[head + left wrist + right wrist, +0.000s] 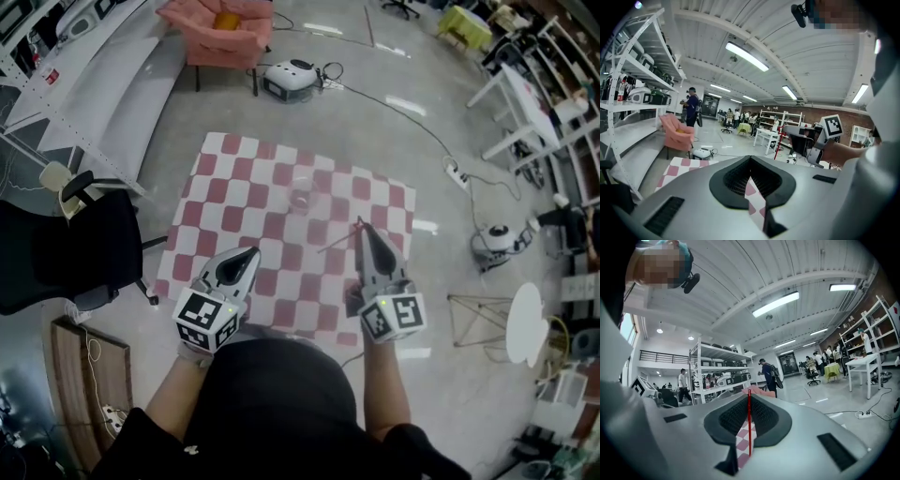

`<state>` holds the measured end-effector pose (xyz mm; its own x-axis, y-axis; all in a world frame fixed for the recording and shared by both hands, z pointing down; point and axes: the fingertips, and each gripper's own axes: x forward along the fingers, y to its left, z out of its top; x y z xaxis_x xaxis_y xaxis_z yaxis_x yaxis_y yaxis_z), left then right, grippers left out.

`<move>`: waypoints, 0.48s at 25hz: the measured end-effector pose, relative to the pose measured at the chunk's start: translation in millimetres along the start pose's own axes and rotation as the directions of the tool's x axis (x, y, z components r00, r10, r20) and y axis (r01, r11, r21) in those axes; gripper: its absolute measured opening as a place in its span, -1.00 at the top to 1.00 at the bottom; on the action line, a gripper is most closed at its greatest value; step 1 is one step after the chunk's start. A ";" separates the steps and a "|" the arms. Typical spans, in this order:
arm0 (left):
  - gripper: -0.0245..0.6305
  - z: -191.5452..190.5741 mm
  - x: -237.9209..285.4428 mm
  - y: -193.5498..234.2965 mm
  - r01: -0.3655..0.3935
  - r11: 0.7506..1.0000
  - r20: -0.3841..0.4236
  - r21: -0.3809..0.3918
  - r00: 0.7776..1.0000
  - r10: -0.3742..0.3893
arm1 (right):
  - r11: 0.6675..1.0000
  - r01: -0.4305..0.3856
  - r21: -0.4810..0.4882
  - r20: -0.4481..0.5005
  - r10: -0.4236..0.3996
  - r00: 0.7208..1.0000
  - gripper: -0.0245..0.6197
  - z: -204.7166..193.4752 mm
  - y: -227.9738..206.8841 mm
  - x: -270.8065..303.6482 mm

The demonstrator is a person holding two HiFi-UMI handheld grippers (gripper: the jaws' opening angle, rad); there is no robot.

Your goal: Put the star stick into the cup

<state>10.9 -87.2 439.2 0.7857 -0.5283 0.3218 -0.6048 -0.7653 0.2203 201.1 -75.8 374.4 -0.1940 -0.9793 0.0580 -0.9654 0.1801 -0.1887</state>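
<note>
Currently the right tool [362, 228] is pinching the red star stick [749, 427] at five o'clock of the clear cup [302, 199] standing on the checkered tabletop [234, 164]; the left tool [251, 255] is hanging pressed together, empty.

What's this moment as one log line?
right tool: shut on star stick | left tool: shut, empty | cup: on checked cloth, stick not in

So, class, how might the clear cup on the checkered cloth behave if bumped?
The clear cup looks small, so probably light and apt to tip. Its clear wall may be slippery, perhaps fragile. The checkered cloth could slide under it.
</note>
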 end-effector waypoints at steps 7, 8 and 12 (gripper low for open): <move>0.80 -4.2 7.9 35.8 -0.010 0.999 -0.026 -0.046 1.000 0.009 | 0.999 -0.042 -0.019 0.026 0.043 0.999 0.84 25.4 11.1 67.6; 0.80 -5.2 8.7 42.2 -0.015 0.998 -0.029 -0.053 0.999 0.014 | 0.999 -0.047 -0.022 0.023 0.048 0.999 0.84 25.1 12.8 77.4; 0.80 -11.8 10.6 65.1 -0.032 0.996 -0.043 -0.082 0.999 0.028 | 0.998 -0.059 -0.033 0.009 0.059 0.998 0.84 21.6 16.8 109.0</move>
<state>-21.7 -138.3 467.8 0.7620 -0.5334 0.3672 -0.6380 -0.7155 0.2846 167.4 -181.5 356.4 -0.2491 -0.9677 0.0375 -0.9576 0.2403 -0.1591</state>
